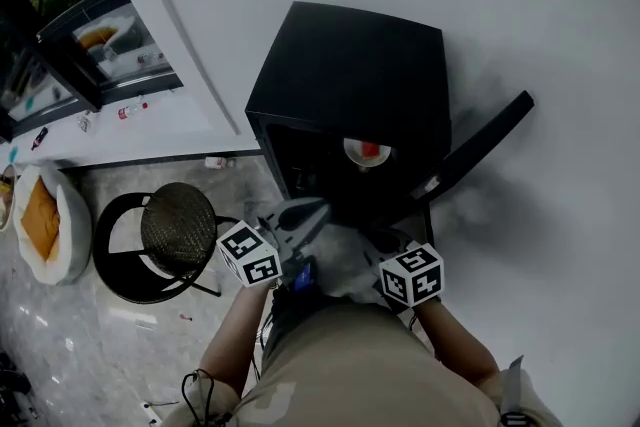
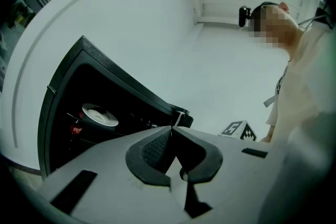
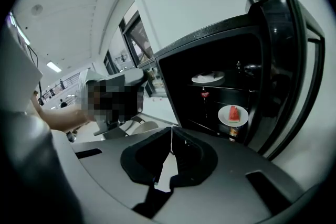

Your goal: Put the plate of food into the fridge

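Note:
A small black fridge (image 1: 350, 65) stands against the white wall with its door (image 1: 480, 150) swung open to the right. On a lower shelf inside sits a white plate with a red watermelon slice (image 1: 367, 152) (image 3: 233, 114). A second white dish (image 3: 208, 77) (image 2: 100, 115) rests on the shelf above it. My left gripper (image 1: 300, 213) (image 2: 171, 127) is held just in front of the opening, shut and empty. My right gripper (image 1: 385, 238) (image 3: 171, 128) is beside it, also shut with nothing between its jaws. Neither gripper touches the plate.
A round black stool with a woven seat (image 1: 178, 227) stands left of the fridge. Further left, an orange-lined cushion (image 1: 45, 220) lies on the tiled floor. A can (image 3: 233, 134) sits under the watermelon plate. A white ledge (image 1: 170, 115) runs behind the stool.

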### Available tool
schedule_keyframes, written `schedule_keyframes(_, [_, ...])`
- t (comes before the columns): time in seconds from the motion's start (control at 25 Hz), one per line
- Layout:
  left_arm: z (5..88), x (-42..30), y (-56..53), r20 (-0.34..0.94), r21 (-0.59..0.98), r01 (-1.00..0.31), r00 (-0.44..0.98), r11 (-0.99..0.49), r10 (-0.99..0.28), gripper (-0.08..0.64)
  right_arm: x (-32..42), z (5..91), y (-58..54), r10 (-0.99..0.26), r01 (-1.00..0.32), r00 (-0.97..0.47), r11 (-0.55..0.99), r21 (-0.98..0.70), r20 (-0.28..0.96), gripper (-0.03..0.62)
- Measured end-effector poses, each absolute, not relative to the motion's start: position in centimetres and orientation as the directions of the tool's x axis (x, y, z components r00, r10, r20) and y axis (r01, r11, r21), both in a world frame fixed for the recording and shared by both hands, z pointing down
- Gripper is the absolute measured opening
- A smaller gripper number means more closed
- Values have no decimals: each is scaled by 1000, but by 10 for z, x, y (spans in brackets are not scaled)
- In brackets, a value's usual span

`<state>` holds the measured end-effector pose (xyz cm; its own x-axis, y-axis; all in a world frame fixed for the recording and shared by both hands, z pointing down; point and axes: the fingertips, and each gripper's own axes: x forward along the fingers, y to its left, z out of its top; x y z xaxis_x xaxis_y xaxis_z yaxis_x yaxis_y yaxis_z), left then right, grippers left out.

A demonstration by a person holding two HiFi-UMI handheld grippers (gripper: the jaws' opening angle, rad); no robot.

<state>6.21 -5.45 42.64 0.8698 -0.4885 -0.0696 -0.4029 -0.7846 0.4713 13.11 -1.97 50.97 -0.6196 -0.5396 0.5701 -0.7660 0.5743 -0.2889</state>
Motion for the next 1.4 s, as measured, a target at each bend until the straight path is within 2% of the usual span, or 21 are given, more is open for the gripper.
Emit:
schedule_keyframes(0.2, [434, 73, -40, -40, 481, -423, 864, -768, -501, 12, 141, 499, -12, -550, -758, -634, 582, -295, 544, 23])
schedule_keyframes(0.72, [421, 66, 18, 21, 317, -570, 803, -758, -596, 9, 149, 466, 14, -584, -727, -677, 626, -282, 448, 23])
schedule_keyframes(1.04, [411, 56, 64, 18, 318, -624, 757, -714, -654, 9, 140, 463, 47, -541, -675, -730, 670, -311, 419, 23])
schedule_keyframes(1.4, [417, 49, 72, 38, 323, -628, 756, -708, -653, 9, 141, 465, 60, -561, -694, -714, 650, -311, 420, 21])
